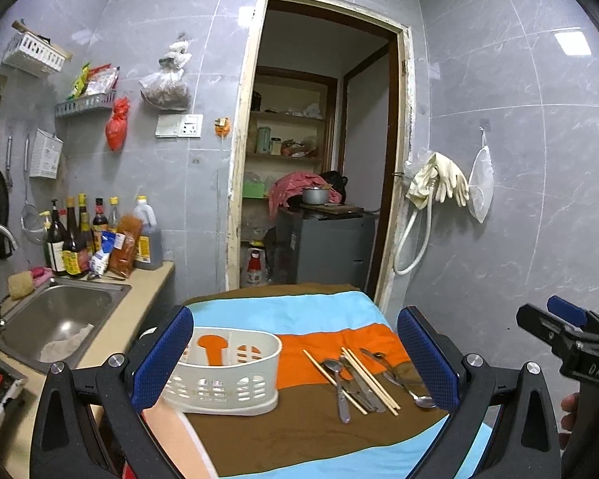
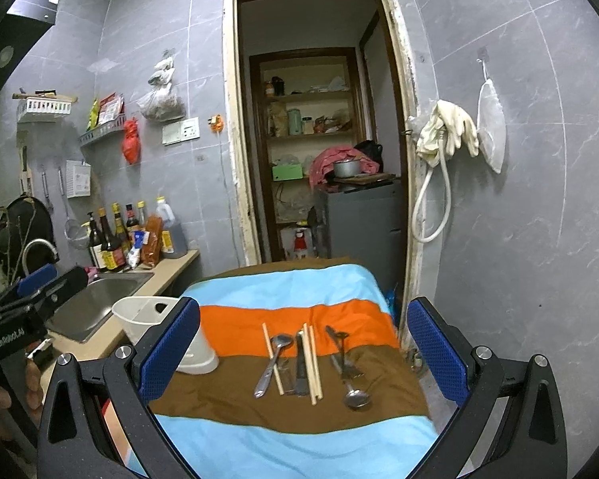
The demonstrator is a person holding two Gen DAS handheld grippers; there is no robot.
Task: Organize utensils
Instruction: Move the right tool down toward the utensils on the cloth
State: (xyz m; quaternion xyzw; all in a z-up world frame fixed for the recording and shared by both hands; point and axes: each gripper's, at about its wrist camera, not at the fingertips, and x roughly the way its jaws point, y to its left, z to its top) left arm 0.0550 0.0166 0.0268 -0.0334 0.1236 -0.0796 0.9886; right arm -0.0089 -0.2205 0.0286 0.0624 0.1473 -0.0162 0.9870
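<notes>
A white slotted utensil caddy (image 1: 223, 371) stands on the left of a striped cloth, partly behind my left gripper's left finger; in the right wrist view the caddy (image 2: 147, 315) is half hidden by a finger. Right of it lie metal spoons (image 1: 341, 387), wooden chopsticks (image 1: 369, 379) and a knife, side by side; the spoons (image 2: 273, 363) and chopsticks (image 2: 313, 363) show again in the right wrist view. My left gripper (image 1: 295, 363) hovers open above the cloth, empty. My right gripper (image 2: 305, 355) is likewise open and empty, above the utensils.
The striped cloth (image 1: 299, 435) covers a small table. A steel sink (image 1: 56, 319) and counter with sauce bottles (image 1: 80, 239) lie left. An open doorway (image 1: 319, 159) is behind the table. Rubber gloves (image 1: 439, 183) and a hose hang on the right wall.
</notes>
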